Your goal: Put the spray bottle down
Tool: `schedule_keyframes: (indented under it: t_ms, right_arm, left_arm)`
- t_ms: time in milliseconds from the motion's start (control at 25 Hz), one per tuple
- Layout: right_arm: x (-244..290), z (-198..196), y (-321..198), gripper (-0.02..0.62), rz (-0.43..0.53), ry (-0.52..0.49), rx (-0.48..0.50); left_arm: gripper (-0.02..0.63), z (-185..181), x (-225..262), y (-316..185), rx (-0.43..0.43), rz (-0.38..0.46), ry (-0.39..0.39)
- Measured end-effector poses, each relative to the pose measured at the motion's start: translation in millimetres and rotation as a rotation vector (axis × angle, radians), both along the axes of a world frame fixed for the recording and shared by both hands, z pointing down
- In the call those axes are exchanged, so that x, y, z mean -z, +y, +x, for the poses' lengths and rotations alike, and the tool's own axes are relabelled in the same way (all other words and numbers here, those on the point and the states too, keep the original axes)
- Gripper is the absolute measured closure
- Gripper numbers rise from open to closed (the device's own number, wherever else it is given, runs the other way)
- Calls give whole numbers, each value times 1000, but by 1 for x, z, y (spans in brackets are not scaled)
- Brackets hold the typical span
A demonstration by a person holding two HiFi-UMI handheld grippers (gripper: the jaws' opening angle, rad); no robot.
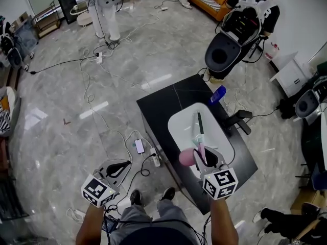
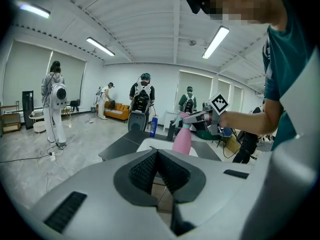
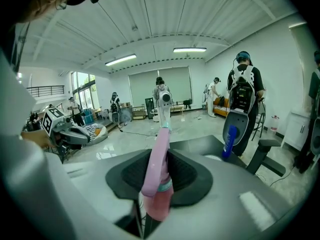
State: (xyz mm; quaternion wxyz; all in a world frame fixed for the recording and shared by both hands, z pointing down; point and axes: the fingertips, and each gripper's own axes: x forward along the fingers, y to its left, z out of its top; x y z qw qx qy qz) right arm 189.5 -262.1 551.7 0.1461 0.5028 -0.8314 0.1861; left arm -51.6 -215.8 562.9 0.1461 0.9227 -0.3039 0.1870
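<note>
Pink spray bottle (image 1: 188, 157): upright over the near end of the white tray (image 1: 180, 122); no view shows whether its base touches.
Right gripper (image 1: 207, 160): fingers pinch the bottle at its neck, below the trigger head.
Left gripper (image 1: 116, 168): fingers pressed together on nothing, off the table's left side, above the floor.
Edges: the tray fills most of the black table (image 1: 162, 102), leaving narrow bare strips at its sides and a wider bare patch at the far left corner.
Tray contents: a dark stick (image 1: 200, 123) lies along the middle, beyond the bottle.
Far edge: a blue bottle (image 1: 217, 94) stands there.
Room: grey polished floor (image 1: 127, 50) lies open to the left, crossed by cables (image 1: 91, 88), with a phone (image 1: 139, 146) near the table's foot.
</note>
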Motion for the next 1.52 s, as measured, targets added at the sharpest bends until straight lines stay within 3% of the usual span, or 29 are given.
schedule_keyframes:
  t_ms: [1520]
  right_arm:
    - [-87, -2, -6, 488, -116, -39, -3]
  left_arm:
    - [604, 13, -55, 6, 10, -87, 1]
